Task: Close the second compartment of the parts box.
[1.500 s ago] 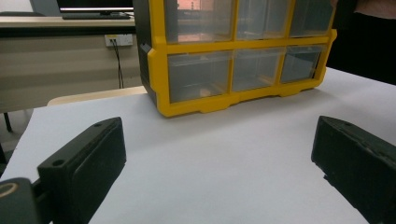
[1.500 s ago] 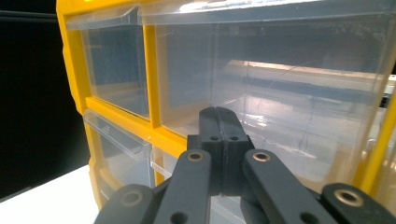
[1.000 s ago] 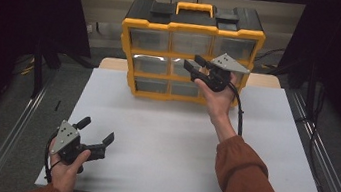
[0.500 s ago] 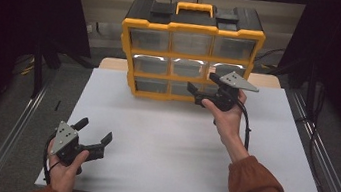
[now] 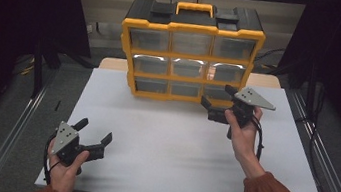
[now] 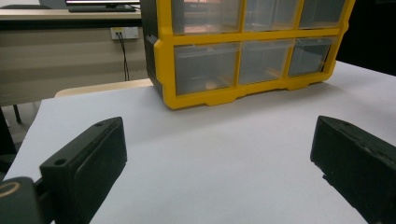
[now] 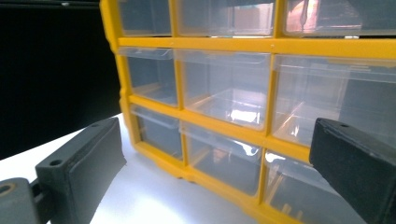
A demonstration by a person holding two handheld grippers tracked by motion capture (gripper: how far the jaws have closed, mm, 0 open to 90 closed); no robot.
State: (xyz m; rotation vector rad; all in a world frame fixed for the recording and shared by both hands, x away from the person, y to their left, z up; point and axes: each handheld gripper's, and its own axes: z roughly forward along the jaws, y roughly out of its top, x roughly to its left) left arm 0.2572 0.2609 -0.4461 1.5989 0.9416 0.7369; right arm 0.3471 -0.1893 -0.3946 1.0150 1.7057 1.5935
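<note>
A yellow-and-black drawer cabinet point(image 5: 190, 53) with clear plastic drawers stands upright at the back middle of the white table point(image 5: 175, 152). In the high view my right gripper point(image 5: 216, 98) is held open just in front of the cabinet's bottom right drawer, touching nothing. The right gripper view looks closely at the clear drawers point(image 7: 224, 93) between its wide-apart jaws. My left gripper point(image 5: 95, 132) is open low over the table's front left, far from the cabinet. In the left gripper view the cabinet point(image 6: 252, 51) stands ahead, with bare table between the jaws.
Metal rails point(image 5: 18, 125) run along both sides of the table. Black curtains hang left and right. Behind the table is a beige desk front with a wall socket point(image 6: 123, 32) and cables. The white surface between the grippers is bare.
My right gripper has dropped from the cabinet's middle row of drawers to the bottom row and drifted slightly right. The left gripper has stayed about where it was, open.
</note>
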